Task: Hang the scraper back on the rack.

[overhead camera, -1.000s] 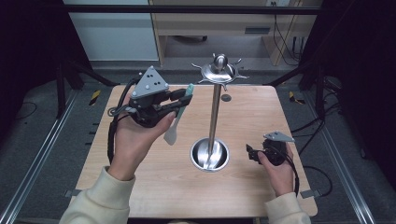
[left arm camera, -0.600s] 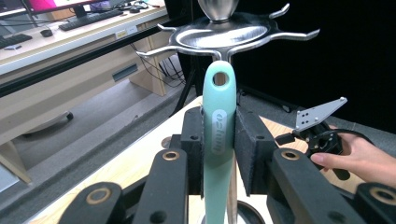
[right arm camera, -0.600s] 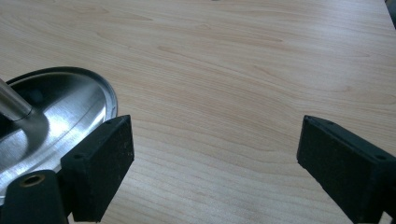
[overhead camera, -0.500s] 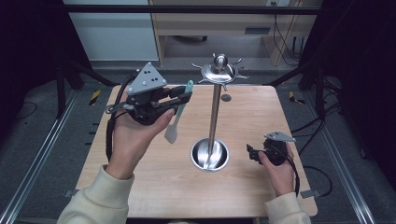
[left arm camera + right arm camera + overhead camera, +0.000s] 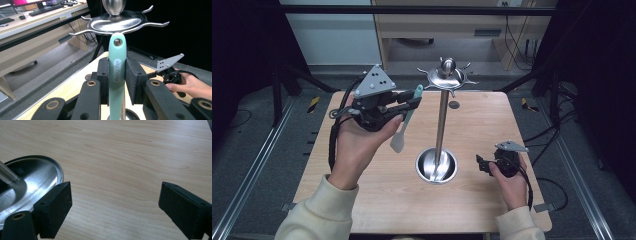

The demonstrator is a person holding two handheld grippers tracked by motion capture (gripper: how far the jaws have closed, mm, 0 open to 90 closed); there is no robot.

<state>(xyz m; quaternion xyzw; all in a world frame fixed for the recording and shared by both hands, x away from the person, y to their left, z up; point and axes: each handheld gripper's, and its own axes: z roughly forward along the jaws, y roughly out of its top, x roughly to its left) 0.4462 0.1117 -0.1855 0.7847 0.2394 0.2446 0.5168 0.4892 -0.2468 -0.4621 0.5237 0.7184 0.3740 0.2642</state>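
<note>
- Since a second ago you are carrying the mint spatula (image 5: 406, 116) slightly closer to the rack's hooked crown (image 5: 447, 77).
- Your left gripper (image 5: 117, 82) is clenching its handle; aim the hanging hole (image 5: 117, 42) at a hook (image 5: 77, 32).
- Your right gripper (image 5: 113, 210), jaws spread, is resting on the table (image 5: 377, 200) beside the rack's base (image 5: 30, 182).

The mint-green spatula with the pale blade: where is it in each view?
High view: mint-green spatula left of centre, clamped in the left gripper.
Left gripper view: centre, upright between the jaws.
Right gripper view: not in it.
Shared landmark: the steel hook stand.
</note>
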